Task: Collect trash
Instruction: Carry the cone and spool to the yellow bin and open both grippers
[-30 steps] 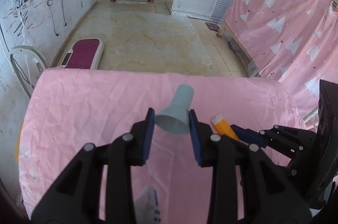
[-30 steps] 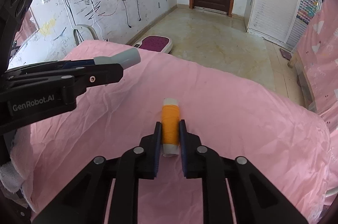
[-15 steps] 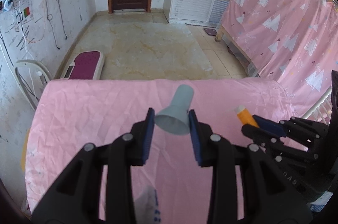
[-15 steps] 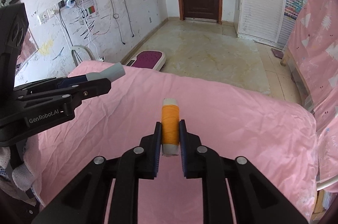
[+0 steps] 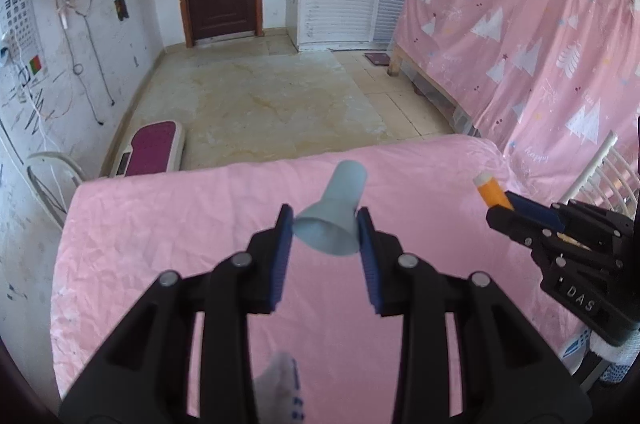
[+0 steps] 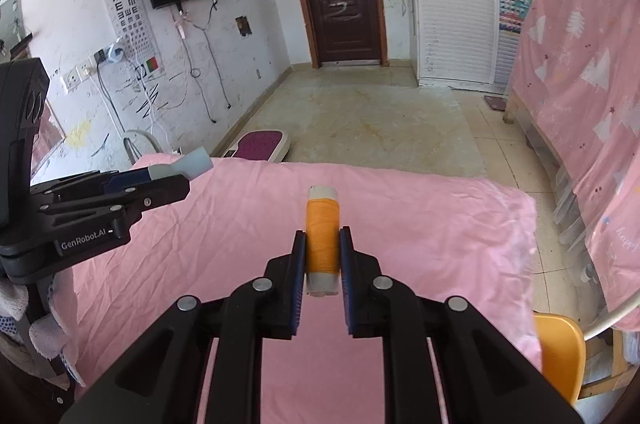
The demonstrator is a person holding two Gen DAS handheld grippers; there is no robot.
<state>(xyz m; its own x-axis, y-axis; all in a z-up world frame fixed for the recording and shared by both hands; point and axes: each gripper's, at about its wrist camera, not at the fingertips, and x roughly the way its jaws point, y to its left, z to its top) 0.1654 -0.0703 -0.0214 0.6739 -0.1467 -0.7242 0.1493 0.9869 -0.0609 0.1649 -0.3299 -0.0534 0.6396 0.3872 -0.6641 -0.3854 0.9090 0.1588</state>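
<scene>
My left gripper (image 5: pixel 325 224) is shut on a grey funnel-shaped plastic piece (image 5: pixel 334 212), wide end toward me, held above the pink-covered table (image 5: pixel 160 244). My right gripper (image 6: pixel 322 244) is shut on an orange thread spool (image 6: pixel 322 236) with white ends, held upright in line with the fingers above the same table. The right gripper with the spool (image 5: pixel 491 189) shows at the right of the left wrist view. The left gripper with the grey piece (image 6: pixel 192 165) shows at the left of the right wrist view.
The pink cloth (image 6: pixel 420 224) covers the table to its far edge. Beyond lie a tiled floor (image 5: pixel 260 103), a maroon scale (image 5: pixel 150 153) and a white chair (image 5: pixel 48 179). A pink curtain (image 5: pixel 520 43) hangs right. An orange chair (image 6: pixel 560 352) stands at the table's right.
Both grippers have risen and pulled back with their objects still held, so more of the room and the table's far edge shows. The two grippers have moved further apart.
</scene>
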